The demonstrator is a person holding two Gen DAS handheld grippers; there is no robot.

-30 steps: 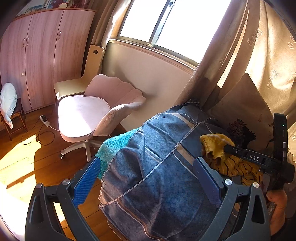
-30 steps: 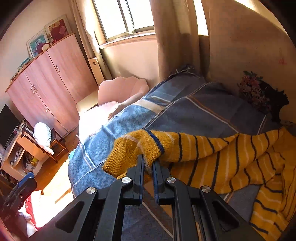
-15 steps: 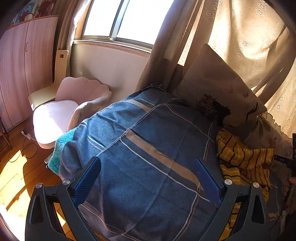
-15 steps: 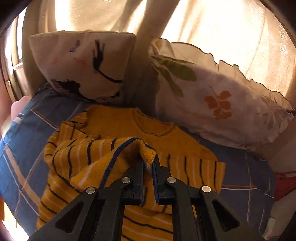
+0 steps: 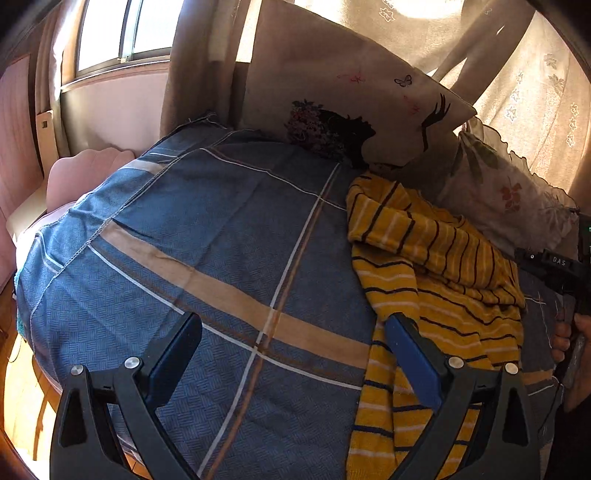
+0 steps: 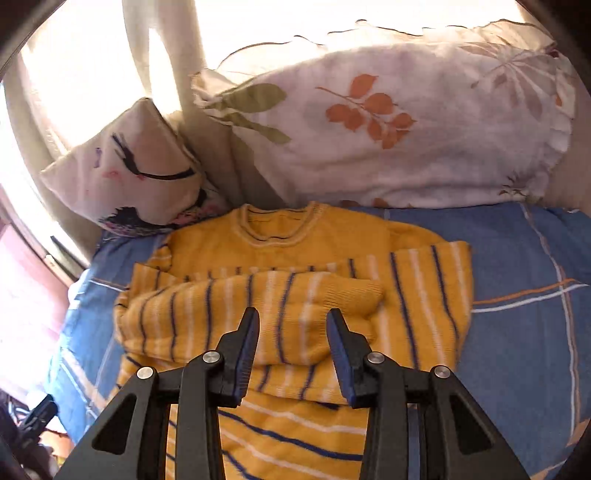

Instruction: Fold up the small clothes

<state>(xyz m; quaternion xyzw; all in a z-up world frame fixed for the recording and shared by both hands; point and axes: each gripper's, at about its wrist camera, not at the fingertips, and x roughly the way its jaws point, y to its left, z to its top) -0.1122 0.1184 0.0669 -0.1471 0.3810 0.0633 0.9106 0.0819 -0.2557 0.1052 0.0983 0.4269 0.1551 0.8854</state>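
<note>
Two views split the bed between them. From the right gripper [image 6: 291, 325] you see the yellow striped sweater [image 6: 295, 258] head-on, neckline toward the pillows, one sleeve [image 6: 258, 299] laid across the chest with its cuff just past the fingertips. Its jaws have just been opening and now stand partly apart above that sleeve, pressing on nothing. A leaf-print pillow [image 6: 388, 122] fills the back of this view, with a corner of the lash-print cushion [image 6: 140, 166] beside it.

From the left gripper [image 5: 291, 343] the sweater [image 5: 436, 266] sits off to the right, near the cushion [image 5: 351, 92], and most of the picture is bare blue checked bedcover [image 5: 207, 229]. Those jaws gape wide and empty; the right finger [image 5: 410, 354] overlaps the sweater's hem edge, though I cannot tell if it touches. Only here do the window [image 5: 107, 33], curtain [image 5: 517, 74] and pink chair [image 5: 81, 173] show, plus fingers of a hand [image 5: 569, 332] on the other tool at the far right edge.
</note>
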